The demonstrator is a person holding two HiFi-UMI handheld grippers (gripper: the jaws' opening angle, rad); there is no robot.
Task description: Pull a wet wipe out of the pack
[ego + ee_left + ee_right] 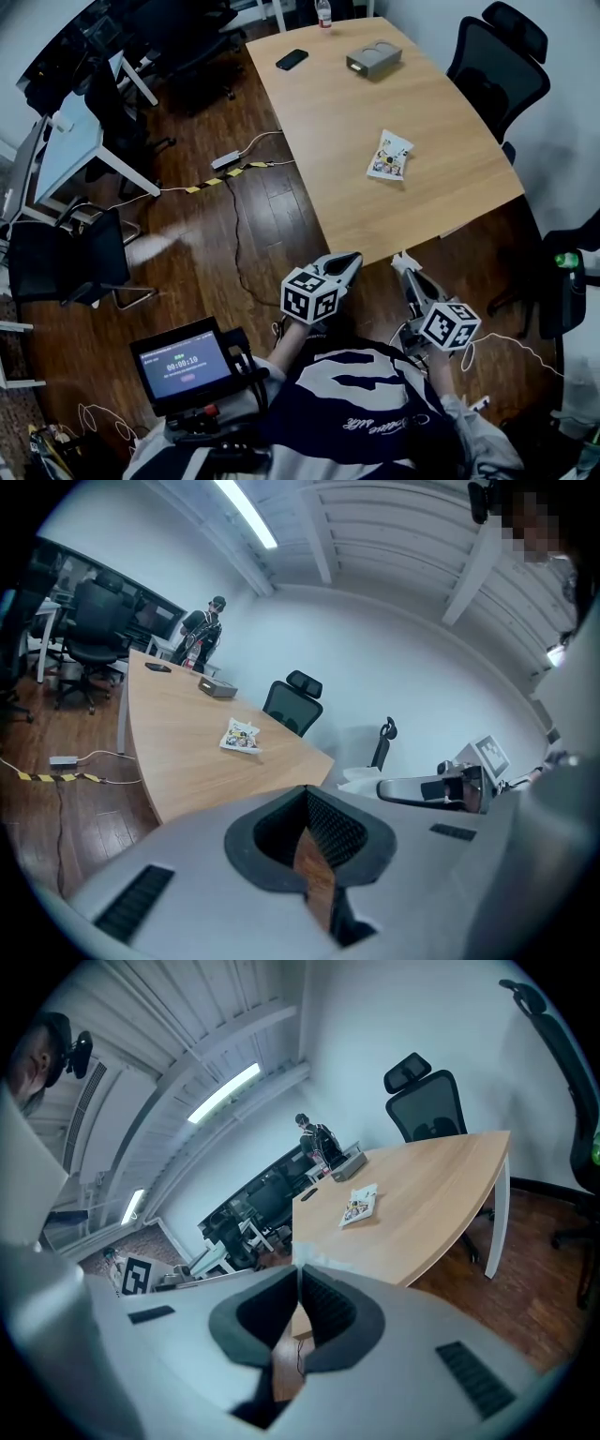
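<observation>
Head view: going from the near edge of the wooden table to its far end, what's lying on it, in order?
wet wipe pack → grey box → bottle. The phone lies about level with the grey box, so it is left out.

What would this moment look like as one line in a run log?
left gripper shut, empty | right gripper shut on white scrap, maybe a wipe | pack on table, far off
</observation>
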